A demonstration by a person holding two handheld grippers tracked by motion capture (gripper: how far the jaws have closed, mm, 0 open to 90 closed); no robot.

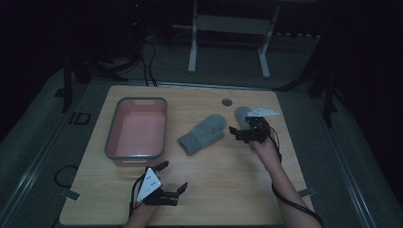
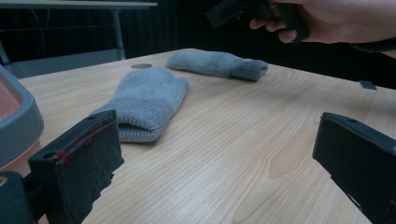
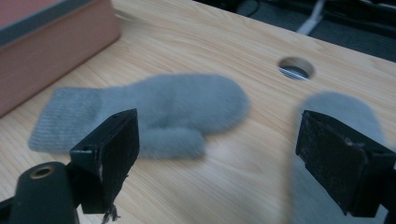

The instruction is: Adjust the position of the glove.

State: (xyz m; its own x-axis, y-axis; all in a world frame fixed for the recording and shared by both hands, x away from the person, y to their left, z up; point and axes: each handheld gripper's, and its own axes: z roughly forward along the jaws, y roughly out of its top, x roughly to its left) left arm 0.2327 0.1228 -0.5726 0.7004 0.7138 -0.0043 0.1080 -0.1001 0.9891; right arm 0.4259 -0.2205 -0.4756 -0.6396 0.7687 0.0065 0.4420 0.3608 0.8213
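Pink tub (image 1: 136, 133) at left of worktop (image 1: 223, 190), grey-rimmed. My left gripper (image 1: 168, 183) near front edge, just below tub, fingers spread wide, holding nothing. Grey mitten (image 1: 203, 133) flat mid-worktop, right of tub. My right gripper (image 1: 241, 135) over second mitten (image 1: 242, 115), fingers wide apart, gripping nothing; mittens lie near, not touching.
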